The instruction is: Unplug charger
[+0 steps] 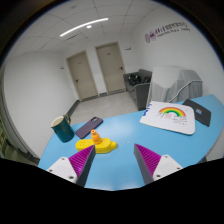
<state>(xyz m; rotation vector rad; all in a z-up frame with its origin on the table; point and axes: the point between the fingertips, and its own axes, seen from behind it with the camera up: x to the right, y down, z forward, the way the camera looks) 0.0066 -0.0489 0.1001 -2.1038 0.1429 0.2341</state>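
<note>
Looking for the charger first: no plug, cable or socket is clearly visible, so the task's thing can't be placed w/ any certainty; the nearest candidate is the dark phone [88,126] lying flat on the blue counter [150,140], beyond the claw [113,163] and a bit left, but whether a lead runs into it is too small to tell. The claw is wide open and holds nothing, its two purple pads [150,158] apart w/ bare counter between them. Just ahead of the fingers sits a yellow duck toy [102,144], near the phone but not touching it as far as can be seen. Left of the phone stands a teal cup [62,128], upright. Further right lies a white card w/ a rainbow print [169,114], and beside that a dark laptop or tablet [202,112] at the counter's far side, approx in front of a grey chair. Behind all that: pale floor, two doors, a white wall w/ a sign. Main risk, imo: going in blind, since w/o a confirmed plug the claw could close on the wrong thing. Reaching toward the phone, the fingers may nudge the duck, or clip the cup and tip it. If a cable is there, pulling on the lead rather than the plug could drag the phone across the counter.
</note>
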